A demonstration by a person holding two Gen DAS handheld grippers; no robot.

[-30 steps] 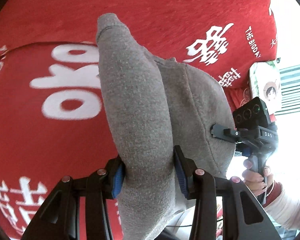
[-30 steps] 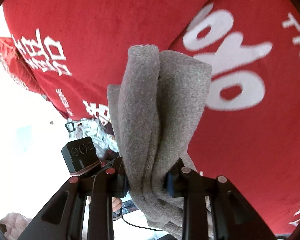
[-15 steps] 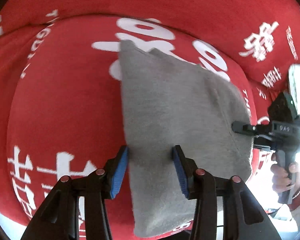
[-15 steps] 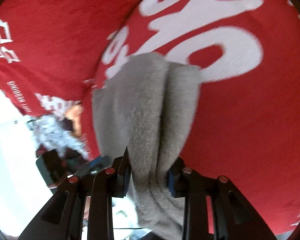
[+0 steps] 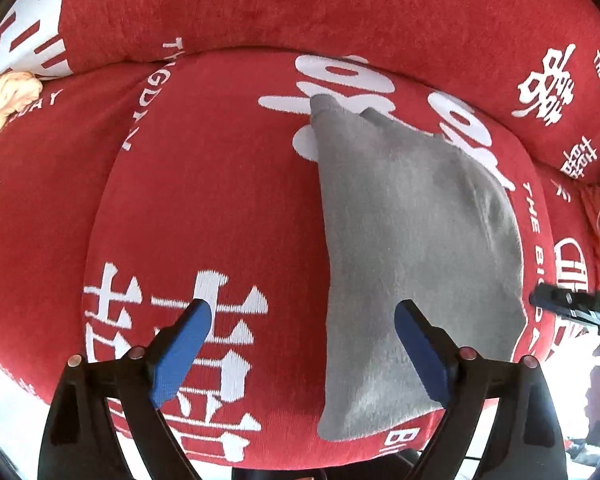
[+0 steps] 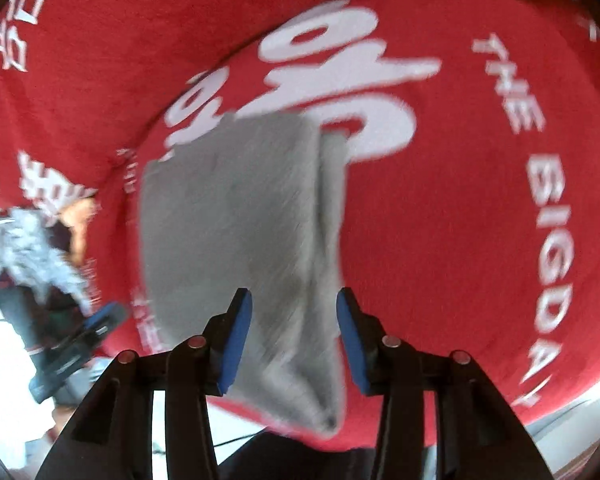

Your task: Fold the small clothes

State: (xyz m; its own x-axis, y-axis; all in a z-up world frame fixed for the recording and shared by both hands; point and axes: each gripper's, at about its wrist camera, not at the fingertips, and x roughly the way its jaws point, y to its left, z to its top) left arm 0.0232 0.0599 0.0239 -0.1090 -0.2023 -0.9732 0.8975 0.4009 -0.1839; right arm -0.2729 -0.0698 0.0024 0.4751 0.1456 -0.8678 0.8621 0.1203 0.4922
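Note:
A small grey fleece garment point(image 5: 412, 248) lies folded flat on a red seat cushion point(image 5: 204, 208) with white lettering. My left gripper point(image 5: 304, 336) is open, its blue pads wide apart over the garment's near left edge, holding nothing. In the right wrist view the same garment point(image 6: 236, 216) lies on the cushion with a fold line along its right side. My right gripper point(image 6: 296, 328) is open, its pads either side of the near right corner, not pinching it. The right gripper's tip also shows at the left wrist view's right edge point(image 5: 568, 308).
The red sofa back point(image 5: 340, 4) rises behind the cushion. A peach cloth point(image 5: 12, 96) lies at the far left. A silvery crumpled thing point(image 6: 36, 248) and the left gripper's body point(image 6: 80, 340) show at the left of the right wrist view.
Both grippers held the grey garment up a second ago. They lowered it onto the cushion, opened and let go. The garment now lies flat.

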